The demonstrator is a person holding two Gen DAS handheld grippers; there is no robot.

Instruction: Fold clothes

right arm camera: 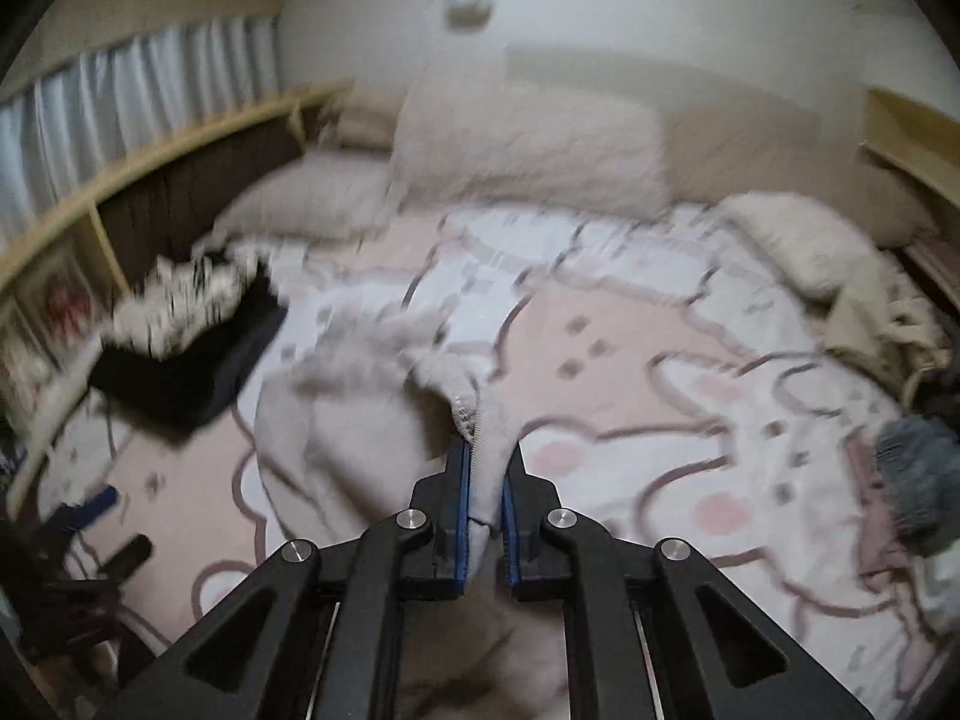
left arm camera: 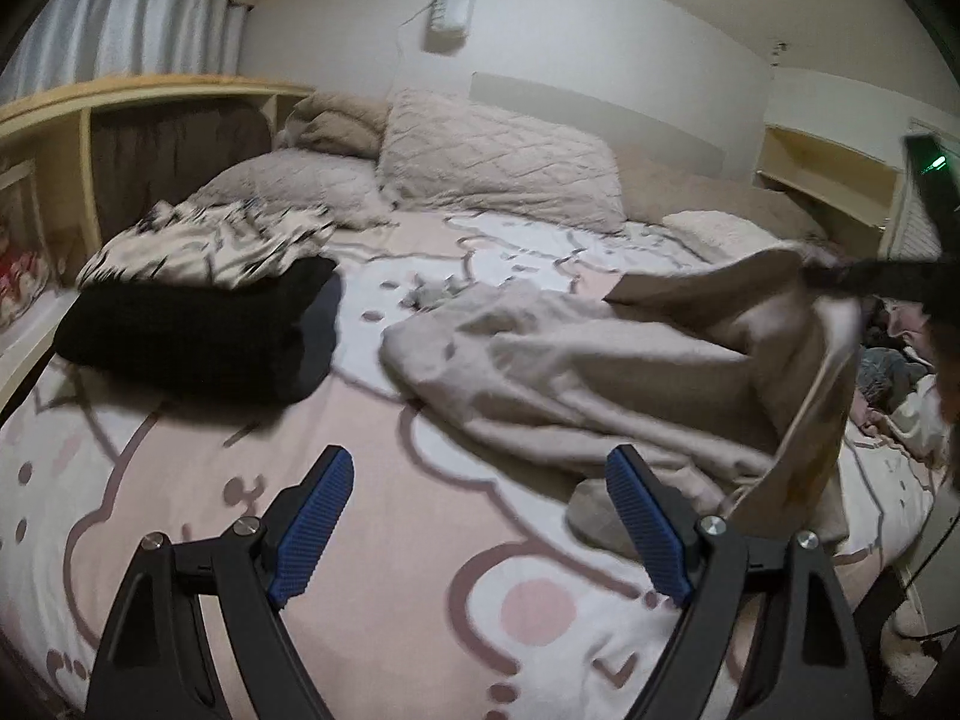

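A beige fleece garment (left arm camera: pixel 570 372) lies crumpled on the pink and white bed cover (left arm camera: pixel 372 540). My right gripper (right arm camera: pixel 485 468) is shut on a hemmed edge of the beige garment (right arm camera: pixel 360 420) and holds that edge lifted; it shows as a dark shape at the right of the left wrist view (left arm camera: pixel 864 279). My left gripper (left arm camera: pixel 480 516) is open and empty, low over the bed cover, just left of the garment's near end.
A folded black garment (left arm camera: pixel 198 336) with a black-and-white patterned one (left arm camera: pixel 210 246) on it lies at the left. Beige pillows (left arm camera: pixel 498 162) line the headboard. A wooden shelf (left arm camera: pixel 90 120) runs along the left. More clothes (right arm camera: pixel 918 468) are piled at the right edge.
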